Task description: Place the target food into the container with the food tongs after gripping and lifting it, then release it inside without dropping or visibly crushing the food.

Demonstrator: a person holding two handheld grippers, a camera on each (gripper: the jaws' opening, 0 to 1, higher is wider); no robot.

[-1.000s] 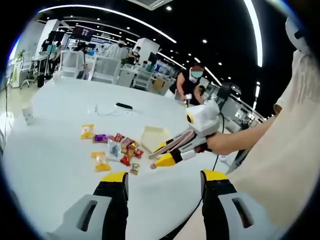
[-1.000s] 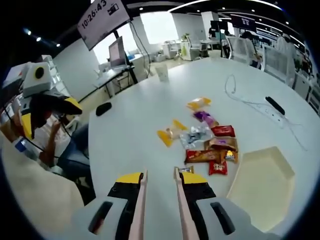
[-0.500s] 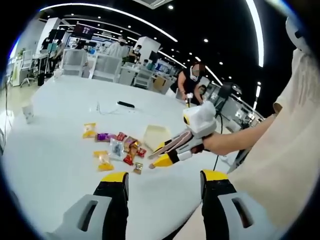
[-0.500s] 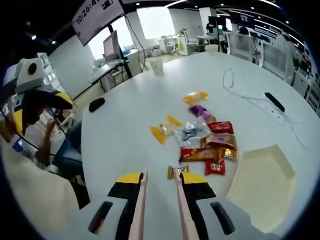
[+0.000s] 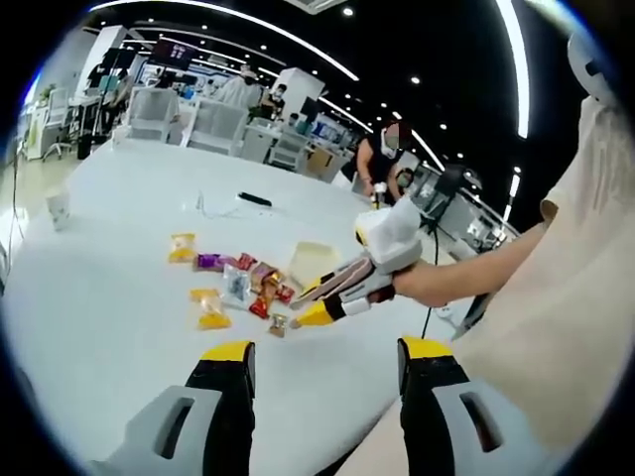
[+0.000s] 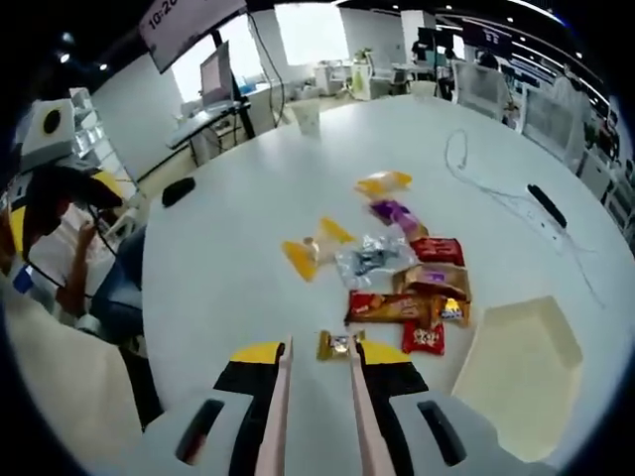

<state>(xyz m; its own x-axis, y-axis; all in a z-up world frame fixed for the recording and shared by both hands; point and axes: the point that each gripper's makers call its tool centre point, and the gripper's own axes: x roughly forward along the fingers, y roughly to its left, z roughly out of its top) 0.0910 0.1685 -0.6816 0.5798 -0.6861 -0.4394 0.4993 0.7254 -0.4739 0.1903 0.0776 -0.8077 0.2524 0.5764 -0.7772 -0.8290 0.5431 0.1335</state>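
Right gripper (image 6: pixel 317 349), jaws slightly apart and empty, sits just short of the small gold candy (image 6: pixel 338 344) on the surface (image 6: pixel 228 258); closing off-centre could flick it away; left gripper (image 5: pixel 322 359) open, empty.

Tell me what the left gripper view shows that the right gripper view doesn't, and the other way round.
Left gripper view alone: the right gripper seen from outside, its tips low over the table near a small gold-wrapped snack, and the person's bare forearm holding it. Its own jaws stand wide apart.

Right gripper view alone: a wall screen, a dark computer mouse, and its own jaws standing close together with a narrow gap, just short of the gold snack.

Both share: the white table, the pile of snack packets, the pale container, and the black remote beside a thin cable.
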